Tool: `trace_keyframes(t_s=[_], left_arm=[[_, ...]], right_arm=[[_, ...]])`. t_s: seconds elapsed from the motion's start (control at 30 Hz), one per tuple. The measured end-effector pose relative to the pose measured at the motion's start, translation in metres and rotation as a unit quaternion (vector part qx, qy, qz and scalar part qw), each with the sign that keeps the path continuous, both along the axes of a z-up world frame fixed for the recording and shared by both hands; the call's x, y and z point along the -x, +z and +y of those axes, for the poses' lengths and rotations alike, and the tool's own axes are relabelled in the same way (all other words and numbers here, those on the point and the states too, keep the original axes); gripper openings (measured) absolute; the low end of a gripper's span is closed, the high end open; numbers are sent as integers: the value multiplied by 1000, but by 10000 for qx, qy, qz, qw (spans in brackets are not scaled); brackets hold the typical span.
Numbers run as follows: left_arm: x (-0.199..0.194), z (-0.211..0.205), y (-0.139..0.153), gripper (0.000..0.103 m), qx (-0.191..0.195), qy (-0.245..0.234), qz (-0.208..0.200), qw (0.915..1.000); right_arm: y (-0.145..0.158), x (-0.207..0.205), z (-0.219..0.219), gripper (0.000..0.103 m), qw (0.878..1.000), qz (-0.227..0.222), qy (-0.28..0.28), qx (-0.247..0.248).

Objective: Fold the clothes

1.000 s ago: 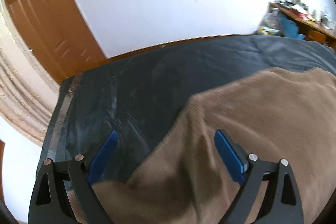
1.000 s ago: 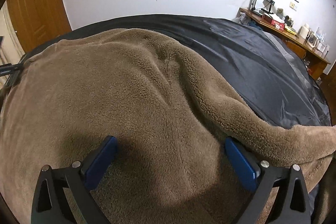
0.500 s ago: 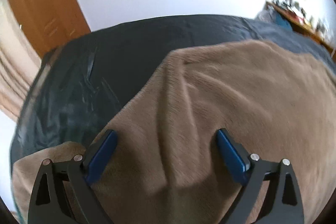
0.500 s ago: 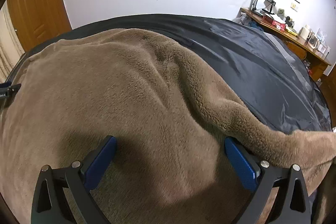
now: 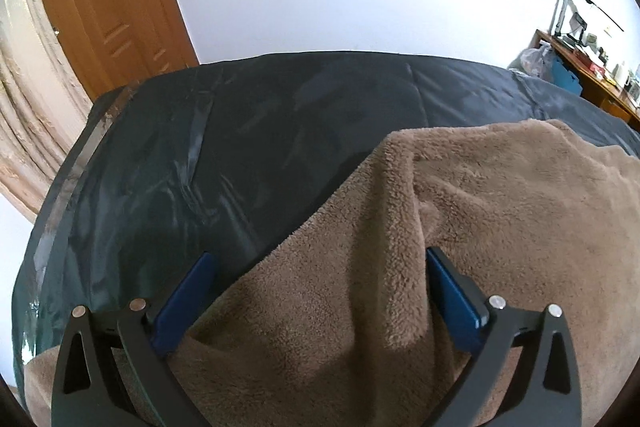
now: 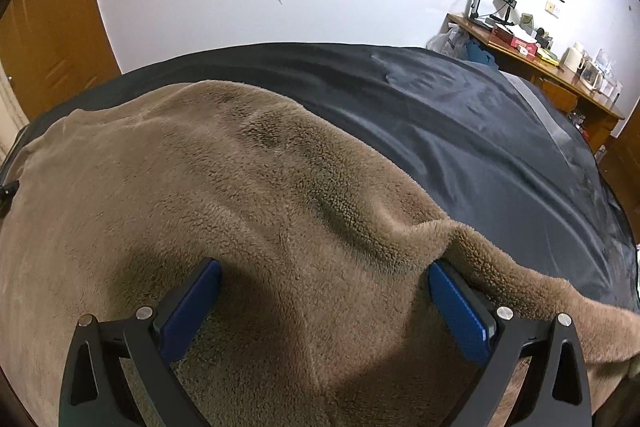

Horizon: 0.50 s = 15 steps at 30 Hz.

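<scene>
A brown fleece garment (image 5: 460,219) lies spread on a bed with a dark cover (image 5: 240,147). In the left wrist view its left edge runs diagonally between the blue pads. My left gripper (image 5: 320,279) hangs over that edge, its jaws opening wide, with fleece under them and nothing pinched. In the right wrist view the same brown fleece (image 6: 200,187) fills the foreground. My right gripper (image 6: 324,287) stands open just above it, and a raised fold of the garment's right edge (image 6: 460,239) lies by the right pad.
The dark bed cover (image 6: 480,131) stretches to a white wall. A wooden door (image 5: 108,7) is at the left, a curtain (image 5: 24,107) beside it. A cluttered wooden desk (image 6: 532,59) stands at the far right.
The left view has swung left and back, and the fleece edge now lies between the pads, which stand slightly wider. The right gripper slid sideways over the fleece, whose right-hand fold now sits lower.
</scene>
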<state>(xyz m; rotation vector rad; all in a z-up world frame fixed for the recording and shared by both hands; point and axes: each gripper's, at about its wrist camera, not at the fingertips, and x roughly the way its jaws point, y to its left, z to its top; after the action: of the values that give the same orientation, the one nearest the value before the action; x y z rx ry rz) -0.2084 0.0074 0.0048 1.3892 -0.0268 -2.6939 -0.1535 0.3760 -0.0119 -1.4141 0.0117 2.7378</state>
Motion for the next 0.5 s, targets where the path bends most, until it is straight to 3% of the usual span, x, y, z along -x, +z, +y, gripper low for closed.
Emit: trace_keyframes(t_s=[0.17,0.3,0.5], left_arm=[[3,-1,-2,103,-107,11,-8,9999],[-2,7,-3,103,135,-16,32,9999],[-52,27,19,103,166,-686,-194,9973]], right_arm=[[-1,10,0,103,10000,6,30,3],[0,11,0,103,10000,12,42,-4],[2,4,-1,103,9999,48,139,-3]])
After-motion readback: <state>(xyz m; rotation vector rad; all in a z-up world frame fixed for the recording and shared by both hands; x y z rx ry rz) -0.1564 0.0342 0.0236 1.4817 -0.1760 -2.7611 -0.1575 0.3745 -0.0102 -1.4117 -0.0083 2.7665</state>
